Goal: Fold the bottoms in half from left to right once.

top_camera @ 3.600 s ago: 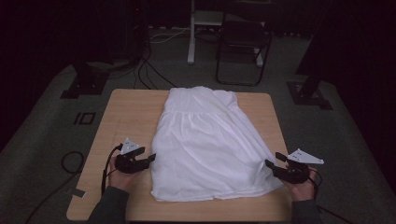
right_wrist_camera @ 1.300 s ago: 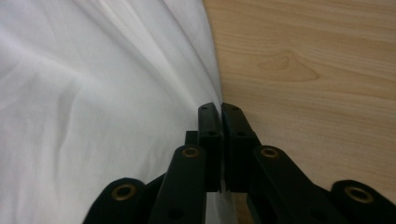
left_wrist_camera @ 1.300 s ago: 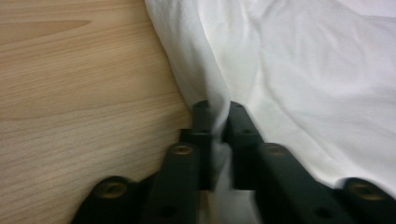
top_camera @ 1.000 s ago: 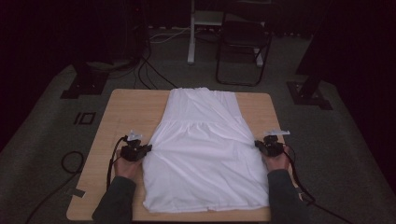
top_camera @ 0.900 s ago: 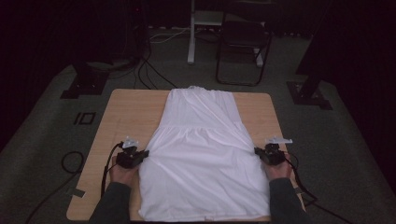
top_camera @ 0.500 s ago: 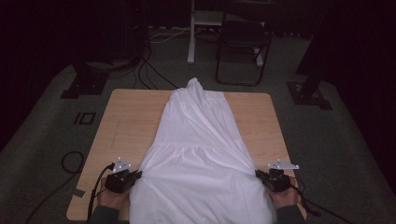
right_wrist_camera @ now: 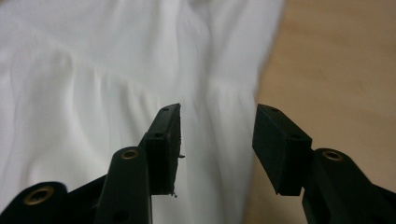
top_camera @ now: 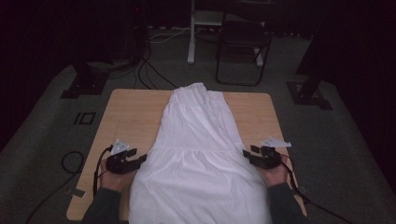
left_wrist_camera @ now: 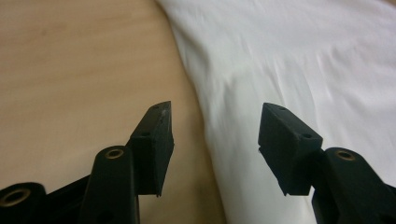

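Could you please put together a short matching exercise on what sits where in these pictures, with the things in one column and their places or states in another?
Things:
1. white dress
2. left tool
3. right tool
4. wooden table
5. black chair

Places or states:
A. open, at the cloth's edge, bare wood showing past its left jaw
B. stands on the floor beyond the far edge of the table
C. lies lengthwise down the middle, narrow end far from the person
D. open, at the cloth's edge, bare wood showing past its right jaw
E. bears the cloth

Pairs: 1-C, 2-A, 3-D, 4-E, 5-B
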`<state>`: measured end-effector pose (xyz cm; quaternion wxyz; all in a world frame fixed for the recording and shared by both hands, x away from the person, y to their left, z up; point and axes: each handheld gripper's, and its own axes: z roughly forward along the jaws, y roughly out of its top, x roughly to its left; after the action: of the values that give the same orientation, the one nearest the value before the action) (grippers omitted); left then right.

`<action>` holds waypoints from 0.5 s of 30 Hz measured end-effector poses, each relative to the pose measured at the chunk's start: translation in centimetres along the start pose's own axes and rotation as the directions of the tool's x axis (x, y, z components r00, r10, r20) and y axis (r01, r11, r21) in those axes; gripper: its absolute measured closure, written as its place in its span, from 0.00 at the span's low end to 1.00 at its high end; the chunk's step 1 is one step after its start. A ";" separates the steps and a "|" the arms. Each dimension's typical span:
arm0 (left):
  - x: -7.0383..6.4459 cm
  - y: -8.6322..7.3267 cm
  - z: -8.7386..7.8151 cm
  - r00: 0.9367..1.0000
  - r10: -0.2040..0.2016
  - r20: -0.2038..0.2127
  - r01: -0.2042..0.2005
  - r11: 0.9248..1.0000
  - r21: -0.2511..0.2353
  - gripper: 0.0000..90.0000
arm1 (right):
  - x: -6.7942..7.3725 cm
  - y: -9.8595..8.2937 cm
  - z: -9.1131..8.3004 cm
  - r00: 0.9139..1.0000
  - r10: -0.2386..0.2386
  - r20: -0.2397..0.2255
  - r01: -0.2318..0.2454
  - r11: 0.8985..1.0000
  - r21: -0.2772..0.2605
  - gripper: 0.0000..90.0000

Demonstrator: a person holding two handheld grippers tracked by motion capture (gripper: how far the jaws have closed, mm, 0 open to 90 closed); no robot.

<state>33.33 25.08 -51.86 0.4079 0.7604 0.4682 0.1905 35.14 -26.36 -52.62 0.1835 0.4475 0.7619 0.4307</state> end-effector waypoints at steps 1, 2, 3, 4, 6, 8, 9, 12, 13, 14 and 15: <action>0.0 0.0 0.0 1.000 0.000 0.000 0.000 1.000 0.000 0.50 | 0.0 0.0 0.0 1.000 0.000 0.000 0.000 1.000 0.000 0.57; 0.2 0.8 1.0 1.000 -0.008 0.002 0.008 1.000 0.002 0.50 | -0.1 0.9 1.0 1.000 0.002 -0.030 -0.002 1.000 -0.006 0.58; 0.2 1.8 2.3 1.000 -0.004 0.003 0.004 1.000 0.014 0.50 | 0.0 2.6 3.5 0.998 0.005 -0.061 -0.005 1.000 0.007 0.58; 0.1 2.1 2.9 1.000 -0.002 -0.003 0.002 1.000 0.019 0.49 | 0.1 3.1 4.4 0.998 -0.001 -0.062 0.002 1.000 0.014 0.58; -0.2 2.8 4.3 1.000 -0.002 -0.002 0.002 0.999 0.033 0.48 | 0.2 4.0 6.8 0.996 -0.002 -0.085 0.006 0.999 0.047 0.58; -0.8 3.1 5.3 1.000 0.012 -0.005 -0.011 0.999 0.045 0.47 | 0.3 4.3 8.4 0.996 -0.008 -0.084 0.015 0.996 0.086 0.58; -0.8 3.1 5.3 1.000 0.012 -0.005 -0.011 0.999 0.045 0.47 | 0.3 4.3 8.4 0.996 -0.008 -0.084 0.015 0.996 0.086 0.58; -1.9 3.3 6.2 0.999 0.038 0.014 -0.039 0.998 0.050 0.46 | -0.1 4.5 9.7 0.999 -0.019 -0.051 0.026 0.988 0.151 0.99; -1.9 3.3 6.2 0.999 0.038 0.014 -0.039 0.998 0.050 0.46 | -0.1 4.5 9.7 0.999 -0.019 -0.051 0.026 0.988 0.151 0.99; -2.1 3.3 6.3 0.999 0.047 0.020 -0.048 0.998 0.045 0.46 | -0.2 4.9 8.8 0.999 -0.023 -0.029 0.026 0.994 0.106 0.99; -2.2 3.4 6.3 0.999 0.046 0.020 -0.047 0.998 0.046 0.46 | -0.3 5.6 7.3 1.000 -0.027 -0.006 0.027 0.999 0.026 0.99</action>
<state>38.41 19.62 -52.67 0.3900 0.7821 0.4507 0.1817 43.09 -21.71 -52.17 0.1814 0.4382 0.7740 0.4195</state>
